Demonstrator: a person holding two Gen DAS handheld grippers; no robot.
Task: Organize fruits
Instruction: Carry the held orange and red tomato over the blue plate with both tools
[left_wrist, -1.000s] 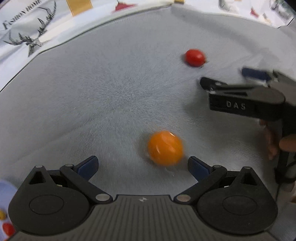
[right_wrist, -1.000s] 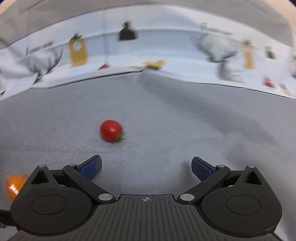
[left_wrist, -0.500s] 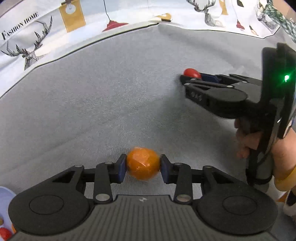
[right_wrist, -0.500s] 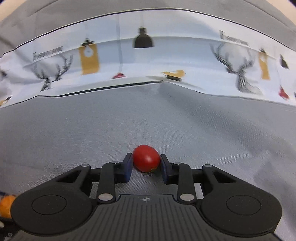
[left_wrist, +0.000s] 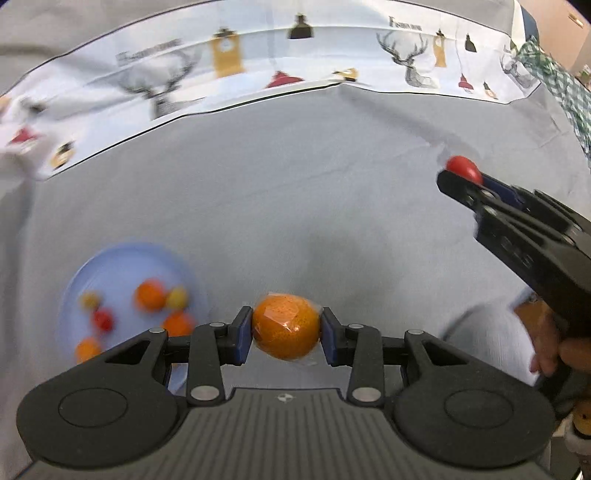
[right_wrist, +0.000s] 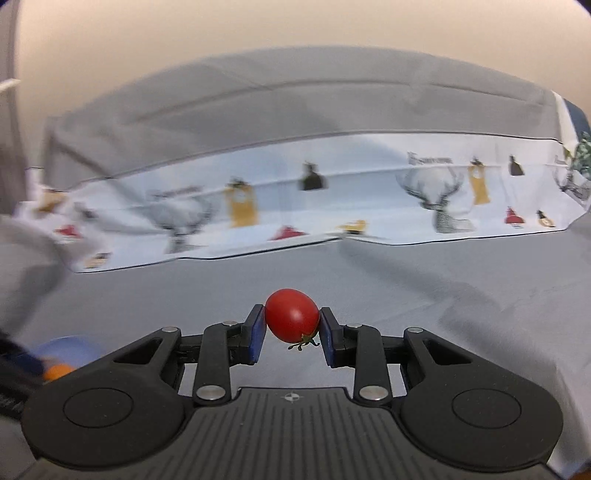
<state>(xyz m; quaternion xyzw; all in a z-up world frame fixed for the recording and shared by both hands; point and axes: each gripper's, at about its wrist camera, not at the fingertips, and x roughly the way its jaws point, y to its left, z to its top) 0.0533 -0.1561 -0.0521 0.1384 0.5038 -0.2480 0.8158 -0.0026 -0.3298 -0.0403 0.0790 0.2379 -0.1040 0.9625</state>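
Left of the orange (left_wrist: 286, 326), a fruit-laden plate (left_wrist: 110, 266)

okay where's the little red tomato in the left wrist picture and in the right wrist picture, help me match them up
Left wrist view: the red tomato sits at the upper right edge, pinched at the tip of the right gripper.
Right wrist view: it is at centre, just below the middle, between the blue pads, stem end down.
Shared landmark: the white deer-print cloth across the far side of the grey table cover.
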